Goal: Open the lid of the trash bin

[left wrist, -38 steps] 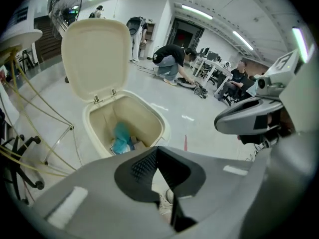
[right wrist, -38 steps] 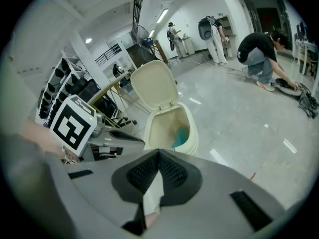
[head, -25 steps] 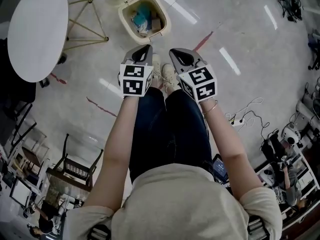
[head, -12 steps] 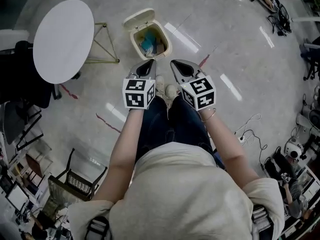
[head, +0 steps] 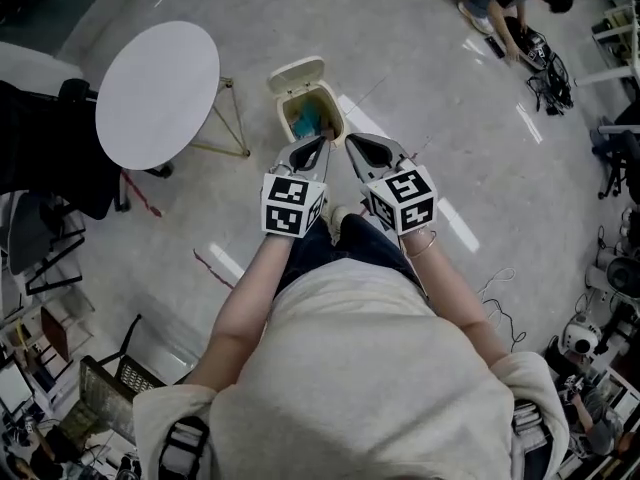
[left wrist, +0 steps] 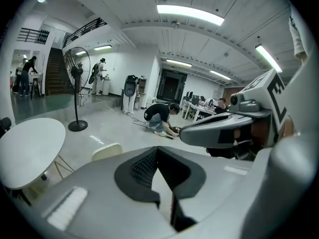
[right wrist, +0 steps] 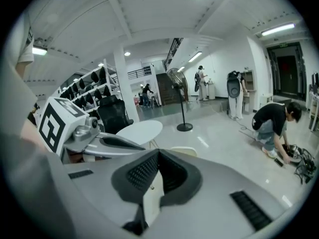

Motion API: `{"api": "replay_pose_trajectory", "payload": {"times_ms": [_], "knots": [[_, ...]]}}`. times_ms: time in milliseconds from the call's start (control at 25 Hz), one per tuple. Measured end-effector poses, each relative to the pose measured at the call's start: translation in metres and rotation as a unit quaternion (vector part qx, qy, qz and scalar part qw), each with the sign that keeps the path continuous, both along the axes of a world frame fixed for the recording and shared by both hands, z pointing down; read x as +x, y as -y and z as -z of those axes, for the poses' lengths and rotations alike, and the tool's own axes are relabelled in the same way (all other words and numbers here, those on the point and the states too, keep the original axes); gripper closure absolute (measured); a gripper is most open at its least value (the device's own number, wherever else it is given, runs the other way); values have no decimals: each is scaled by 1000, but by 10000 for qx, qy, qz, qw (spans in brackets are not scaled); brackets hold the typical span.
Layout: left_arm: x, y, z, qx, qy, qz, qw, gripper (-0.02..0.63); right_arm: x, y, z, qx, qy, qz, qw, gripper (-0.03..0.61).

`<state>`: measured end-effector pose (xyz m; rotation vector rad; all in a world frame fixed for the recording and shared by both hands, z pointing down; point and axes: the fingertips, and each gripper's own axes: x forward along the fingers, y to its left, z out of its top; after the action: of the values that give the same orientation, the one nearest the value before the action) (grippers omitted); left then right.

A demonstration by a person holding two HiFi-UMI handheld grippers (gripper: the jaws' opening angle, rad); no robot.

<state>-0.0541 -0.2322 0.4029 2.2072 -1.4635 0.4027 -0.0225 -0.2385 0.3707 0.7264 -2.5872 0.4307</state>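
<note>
Change: against a second ago, the bin (head: 335, 114) is seen smaller and farther off in the head view. The camera has been lifted and drawn back, and both grippers have been raised with it.
Lid: the lid (head: 297, 71) is tipped back at the bin's far side, as it was a second ago. The mouth is left uncovered, and teal rubbish (head: 305, 123) is shown inside.
Meaning for the task: the opening is judged to be done already. The pull-back is read as a withdrawal, not an approach.
Left gripper (head: 320, 140): the jaws are brought together and nothing is held. It is pointed toward the bin but kept apart from it.
Right gripper (head: 350, 140): the jaws are likewise closed on nothing and kept clear of the bin.
Bin's place: it stands on the floor (head: 480, 148), near the legs of the round table (head: 158, 93) and beyond the gripper tips.
Writing: nothing readable is found. Only black-and-white square markers are carried on the left cube (head: 292, 205) and the right cube (head: 402, 200). No brand or label can be made out on the bin.
</note>
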Motion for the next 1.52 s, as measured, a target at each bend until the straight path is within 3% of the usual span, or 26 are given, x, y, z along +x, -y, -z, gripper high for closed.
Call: {"api": "replay_pose_trajectory", "payload": {"times_ms": [200, 440, 720, 1520], "knots": [[-4, -11, 13, 30, -57, 82, 9999, 604, -8, -7, 22, 330, 78, 119, 9994, 571], [-16, -9, 35, 341, 86, 245, 9991, 604, -12, -6, 47, 610, 328, 28, 9976, 571], [-20, -18, 43, 594, 31, 357, 9976, 604, -11, -15, 47, 792, 264, 111, 9964, 571], [-15, -19, 34, 368, -83, 242, 9990, 605, -3, -11, 35, 490, 248, -134, 9984, 571]]}}
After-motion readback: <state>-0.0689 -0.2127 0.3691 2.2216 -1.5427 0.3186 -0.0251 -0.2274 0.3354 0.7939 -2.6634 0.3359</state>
